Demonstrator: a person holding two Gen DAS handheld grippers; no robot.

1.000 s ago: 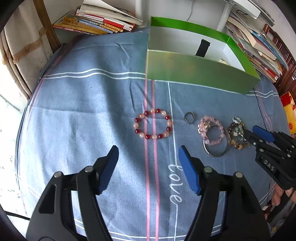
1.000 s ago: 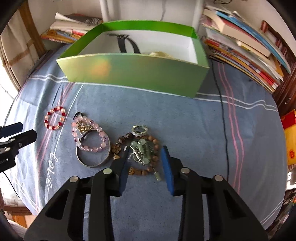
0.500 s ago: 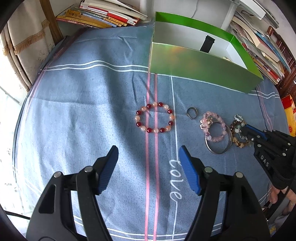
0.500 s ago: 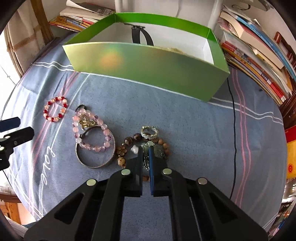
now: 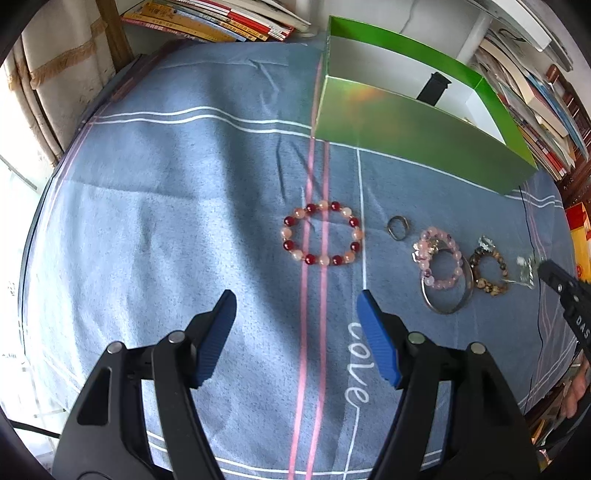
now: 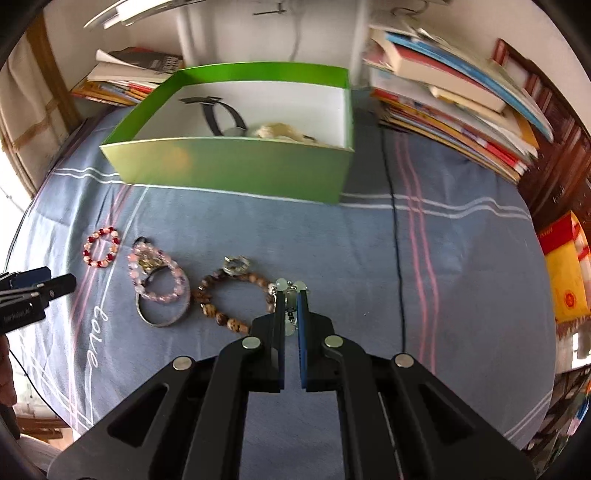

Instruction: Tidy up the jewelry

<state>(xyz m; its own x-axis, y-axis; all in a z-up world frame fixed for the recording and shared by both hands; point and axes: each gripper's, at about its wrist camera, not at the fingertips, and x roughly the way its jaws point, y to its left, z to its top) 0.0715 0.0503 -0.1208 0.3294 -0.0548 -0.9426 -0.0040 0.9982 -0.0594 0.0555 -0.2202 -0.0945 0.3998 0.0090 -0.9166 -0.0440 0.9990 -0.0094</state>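
Observation:
My right gripper (image 6: pixel 291 293) is shut on a pale green bead piece (image 6: pixel 286 285), lifted above the blue cloth; it also shows in the left wrist view (image 5: pixel 526 267). Left on the cloth lie a brown bead bracelet (image 6: pixel 225 306), a clear crystal ring (image 6: pixel 236 263), a pink bead bracelet (image 6: pixel 157 273) over a metal bangle (image 6: pixel 162 317), a small ring (image 5: pixel 398 227) and a red-and-pink bead bracelet (image 5: pixel 320 233). My left gripper (image 5: pixel 297 306) is open and empty, just short of the red-and-pink bracelet. The green box (image 6: pixel 229 166) stands behind, holding a black watch (image 6: pixel 221 116).
Stacks of books (image 6: pixel 454 107) lie right of the box, more books (image 5: pixel 221 18) at the back left. A thin dark cable (image 6: pixel 395 236) runs across the cloth on the right. A red-and-yellow packet (image 6: pixel 565 273) lies at the right edge.
My right gripper closed on the pale green bead piece and lifted it off the brown bracelet, moving up and right. My left gripper drew back slightly, staying open.

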